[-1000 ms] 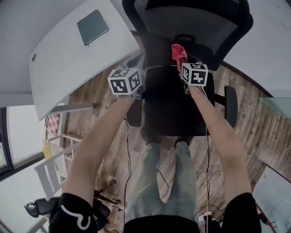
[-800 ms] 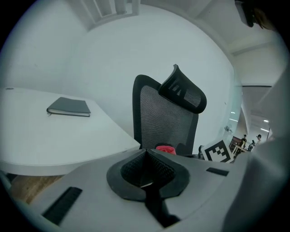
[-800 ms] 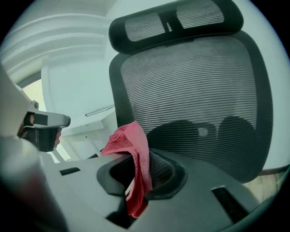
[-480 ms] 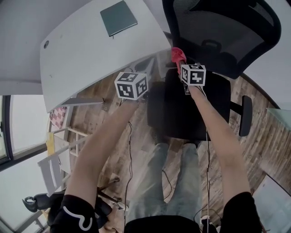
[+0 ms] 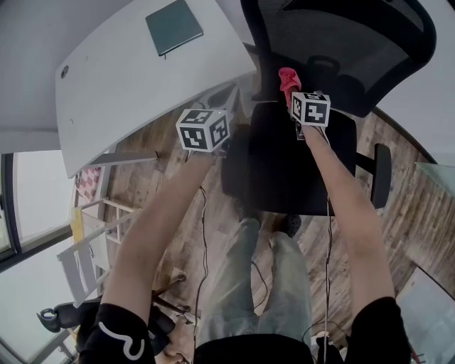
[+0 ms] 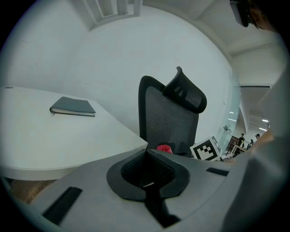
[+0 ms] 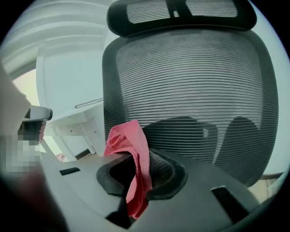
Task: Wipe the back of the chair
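Right gripper (image 7: 138,159) has its jaws clamped on a red cloth (image 7: 129,140). The cloth is soft and nubbly; its bunched top stands up above the jaw tips, its tail hangs down between the grey jaw shells, and its long axis runs roughly vertical. Left gripper (image 6: 147,156), just to its left and a little nearer the person, has its jaws pressed together with nothing between them. Straight ahead of the right gripper rises the chair back (image 7: 190,81), black ribbed mesh in a rounded frame, upright, with its broad face turned toward the jaws. Whether the cloth touches it cannot be told. Above that sits a curved headrest (image 7: 181,13). Left of the left gripper spreads a smooth white desk (image 6: 68,136), and farther out on it lies a flat dark notebook (image 6: 72,107).
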Tool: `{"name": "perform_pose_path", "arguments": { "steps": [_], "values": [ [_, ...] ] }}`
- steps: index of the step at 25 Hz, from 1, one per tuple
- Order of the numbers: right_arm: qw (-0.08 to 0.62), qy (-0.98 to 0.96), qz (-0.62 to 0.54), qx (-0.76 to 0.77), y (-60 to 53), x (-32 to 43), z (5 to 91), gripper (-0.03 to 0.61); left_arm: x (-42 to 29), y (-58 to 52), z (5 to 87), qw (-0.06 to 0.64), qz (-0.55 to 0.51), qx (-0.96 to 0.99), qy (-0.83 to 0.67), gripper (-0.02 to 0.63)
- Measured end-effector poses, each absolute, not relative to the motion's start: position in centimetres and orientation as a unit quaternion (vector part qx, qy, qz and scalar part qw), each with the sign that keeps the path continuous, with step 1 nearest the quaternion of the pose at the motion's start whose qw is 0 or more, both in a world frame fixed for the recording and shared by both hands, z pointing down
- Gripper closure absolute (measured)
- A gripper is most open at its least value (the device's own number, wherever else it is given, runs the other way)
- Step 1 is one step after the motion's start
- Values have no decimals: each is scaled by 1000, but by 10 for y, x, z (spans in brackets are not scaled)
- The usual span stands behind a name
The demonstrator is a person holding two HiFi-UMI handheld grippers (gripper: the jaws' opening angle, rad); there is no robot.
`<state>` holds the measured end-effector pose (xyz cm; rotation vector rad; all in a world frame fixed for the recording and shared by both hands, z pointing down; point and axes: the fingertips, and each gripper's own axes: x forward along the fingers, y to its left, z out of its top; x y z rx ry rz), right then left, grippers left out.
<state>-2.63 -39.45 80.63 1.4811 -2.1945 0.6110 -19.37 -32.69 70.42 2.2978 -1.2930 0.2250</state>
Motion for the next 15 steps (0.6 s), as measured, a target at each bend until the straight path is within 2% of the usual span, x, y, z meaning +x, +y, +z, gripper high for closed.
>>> {"name": "perform_pose_path", "arguments": {
  "steps": [15],
  "values": [
    [212,-736,235,599,-384,192,805,508,-83,-305,682,214,96,842,-486,588]
  ]
}}
